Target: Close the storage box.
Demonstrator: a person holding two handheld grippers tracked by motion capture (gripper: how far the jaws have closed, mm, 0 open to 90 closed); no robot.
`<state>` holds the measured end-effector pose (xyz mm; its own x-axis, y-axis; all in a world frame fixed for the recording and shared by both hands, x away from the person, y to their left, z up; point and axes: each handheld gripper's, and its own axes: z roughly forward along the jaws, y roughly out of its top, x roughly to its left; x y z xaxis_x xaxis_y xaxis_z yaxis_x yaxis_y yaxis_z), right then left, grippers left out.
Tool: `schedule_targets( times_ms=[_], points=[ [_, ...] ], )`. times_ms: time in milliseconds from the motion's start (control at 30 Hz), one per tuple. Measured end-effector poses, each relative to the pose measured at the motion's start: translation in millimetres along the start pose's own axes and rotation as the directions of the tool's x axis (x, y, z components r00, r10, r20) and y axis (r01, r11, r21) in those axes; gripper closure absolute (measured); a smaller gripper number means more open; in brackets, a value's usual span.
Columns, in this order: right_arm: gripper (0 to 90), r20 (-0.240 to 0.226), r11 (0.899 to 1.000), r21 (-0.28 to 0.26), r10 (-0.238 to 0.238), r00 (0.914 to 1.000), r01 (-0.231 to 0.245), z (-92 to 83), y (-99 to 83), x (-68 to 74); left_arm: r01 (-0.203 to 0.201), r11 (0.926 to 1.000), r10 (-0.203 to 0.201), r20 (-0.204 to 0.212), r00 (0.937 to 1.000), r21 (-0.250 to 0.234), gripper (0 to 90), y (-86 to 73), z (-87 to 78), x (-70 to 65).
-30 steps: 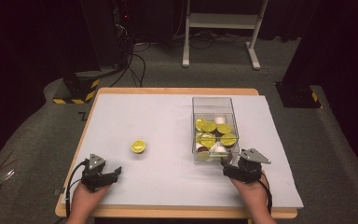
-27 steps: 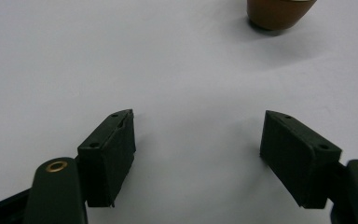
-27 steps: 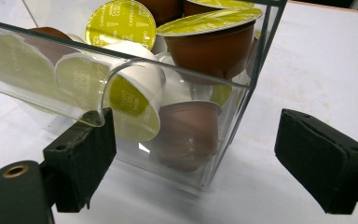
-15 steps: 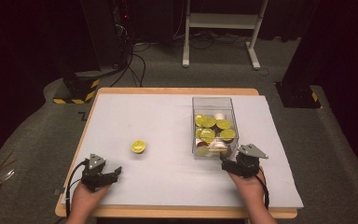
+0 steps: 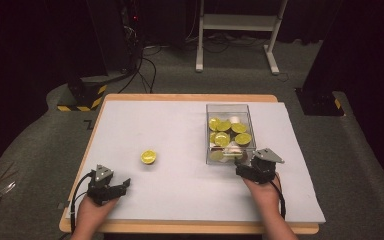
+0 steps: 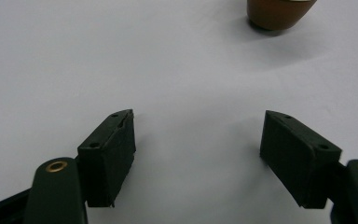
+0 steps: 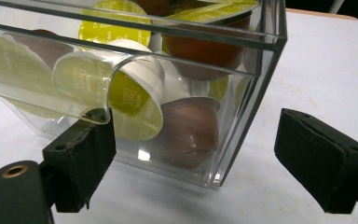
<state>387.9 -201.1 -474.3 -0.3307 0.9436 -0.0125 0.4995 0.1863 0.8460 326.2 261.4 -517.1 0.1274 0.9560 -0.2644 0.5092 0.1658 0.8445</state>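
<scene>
left gripper: jaws apart, empty, on the table | right gripper: jaws apart at the near corner of the clear box | lone capsule: between them

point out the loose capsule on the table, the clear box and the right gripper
loose capsule (image 5: 148, 157), high view, on its yellow-green foil lid
clear box (image 5: 229, 105), high view, on its far rim
right gripper (image 7: 193, 154), right gripper view, midway between its open jaw tips at the box's near corner
</scene>
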Motion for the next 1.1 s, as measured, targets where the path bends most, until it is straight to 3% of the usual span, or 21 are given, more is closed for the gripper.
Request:
schedule_targets(
  times_ms=[467,1100],
  points=[
    [11.8,0.008,1.0,-0.001,0.019,0.9998,-0.019,16.4,8.0,-2.4,0.006,1.0,-0.006,0.0,1.0,-0.004,26.6,-0.2,0.2,-0.4],
    [13.6,0.014,0.999,0.004,0.035,0.9993,-0.035,26.3,13.0,-3.7,0.004,1.0,-0.004,0.0,1.0,-0.003,26.6,-0.2,0.0,-0.3]
  ],
)
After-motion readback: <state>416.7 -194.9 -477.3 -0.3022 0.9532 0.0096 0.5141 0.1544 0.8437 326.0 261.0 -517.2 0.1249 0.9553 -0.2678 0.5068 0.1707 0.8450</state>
